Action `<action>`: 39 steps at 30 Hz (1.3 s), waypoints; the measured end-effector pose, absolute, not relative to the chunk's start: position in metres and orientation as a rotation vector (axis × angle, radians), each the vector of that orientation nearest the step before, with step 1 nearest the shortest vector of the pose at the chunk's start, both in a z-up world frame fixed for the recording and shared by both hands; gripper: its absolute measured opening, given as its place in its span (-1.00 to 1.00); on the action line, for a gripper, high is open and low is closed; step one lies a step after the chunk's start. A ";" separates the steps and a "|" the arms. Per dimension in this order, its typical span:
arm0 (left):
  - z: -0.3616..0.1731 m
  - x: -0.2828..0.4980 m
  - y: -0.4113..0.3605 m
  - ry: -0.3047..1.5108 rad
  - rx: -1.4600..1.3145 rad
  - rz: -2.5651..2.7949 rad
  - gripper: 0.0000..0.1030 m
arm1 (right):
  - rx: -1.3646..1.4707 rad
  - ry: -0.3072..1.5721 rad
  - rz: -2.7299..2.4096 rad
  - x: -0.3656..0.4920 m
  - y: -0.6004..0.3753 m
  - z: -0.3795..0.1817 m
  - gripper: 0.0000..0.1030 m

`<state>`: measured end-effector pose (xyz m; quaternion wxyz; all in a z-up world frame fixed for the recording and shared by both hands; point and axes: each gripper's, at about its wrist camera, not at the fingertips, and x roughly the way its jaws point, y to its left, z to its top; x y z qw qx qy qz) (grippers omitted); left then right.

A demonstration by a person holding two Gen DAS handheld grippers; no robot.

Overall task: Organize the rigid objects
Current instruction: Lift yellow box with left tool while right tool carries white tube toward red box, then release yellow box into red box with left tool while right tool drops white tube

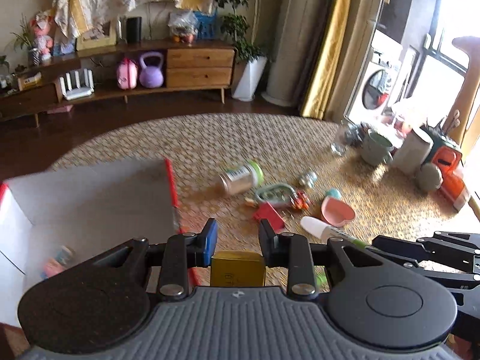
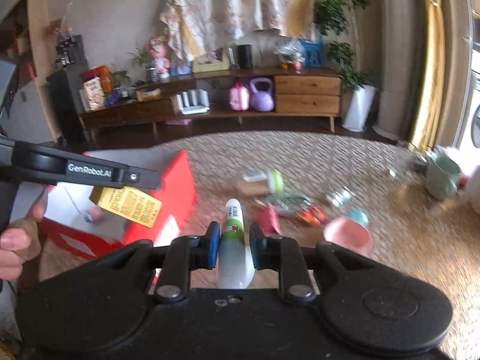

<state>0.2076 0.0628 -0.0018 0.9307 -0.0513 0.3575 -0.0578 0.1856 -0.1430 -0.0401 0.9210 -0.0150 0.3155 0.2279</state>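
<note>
Item: my left gripper (image 1: 237, 237) clamps a flat yellow printed box (image 2: 126, 205) above the red-walled cardboard bin (image 2: 180, 192) to its left, my right gripper (image 2: 231, 241) pinches a white-and-green plastic tube (image 2: 234, 240); risk: motion blur suggests a hasty swing could drop either outside.

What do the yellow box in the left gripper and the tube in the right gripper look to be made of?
Yellow box: likely printed cardboard, matte, with flat faces and sharp edges. Tube: seemingly soft plastic, its translucent white body flattening to a crimped end, with a glossy printed label.
</note>
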 end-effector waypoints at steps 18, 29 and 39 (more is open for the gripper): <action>-0.001 0.215 0.196 0.674 -0.119 0.088 -0.43 | -0.210 0.698 0.672 0.229 0.018 -0.047 -0.60; -0.046 0.252 0.218 0.747 -0.091 0.120 -0.43 | -0.338 0.812 0.630 0.264 0.073 -0.094 -0.61; -0.076 0.272 0.218 0.903 -0.101 0.127 -0.43 | -0.355 0.854 0.644 0.266 0.081 -0.107 -0.71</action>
